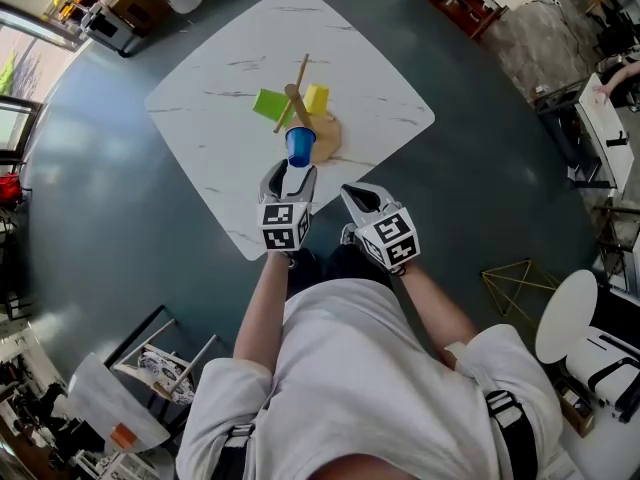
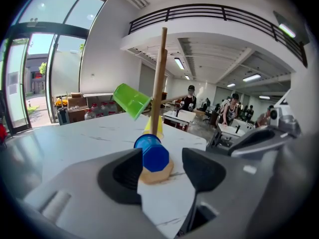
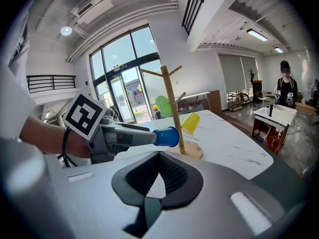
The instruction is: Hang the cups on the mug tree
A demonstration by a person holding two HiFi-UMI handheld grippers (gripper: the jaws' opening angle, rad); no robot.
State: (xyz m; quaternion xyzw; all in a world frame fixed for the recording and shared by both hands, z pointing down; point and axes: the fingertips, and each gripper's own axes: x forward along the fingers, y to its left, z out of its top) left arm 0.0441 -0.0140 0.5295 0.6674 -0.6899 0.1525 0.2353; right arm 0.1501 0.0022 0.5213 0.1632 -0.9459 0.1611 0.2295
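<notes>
A wooden mug tree (image 1: 298,98) stands on the white marble table (image 1: 220,58). A green cup (image 1: 268,104) and a yellow cup (image 1: 316,98) hang on its pegs. A blue cup (image 1: 300,145) lies level against the pole, low down, over the round base. My left gripper (image 1: 292,170) is open around the blue cup (image 2: 152,153): the cup sits next to the left pad, with a gap to the right pad. From the side, the left gripper view's fingers reach the blue cup (image 3: 167,137). My right gripper (image 1: 357,198) hangs near the table edge, shut and empty (image 3: 159,156).
The table is turned so that a corner points at me; dark floor lies all round it. A gold wire frame (image 1: 520,283) and white chairs stand at the right, a rack (image 1: 160,353) at the lower left. People stand at distant desks (image 2: 229,111).
</notes>
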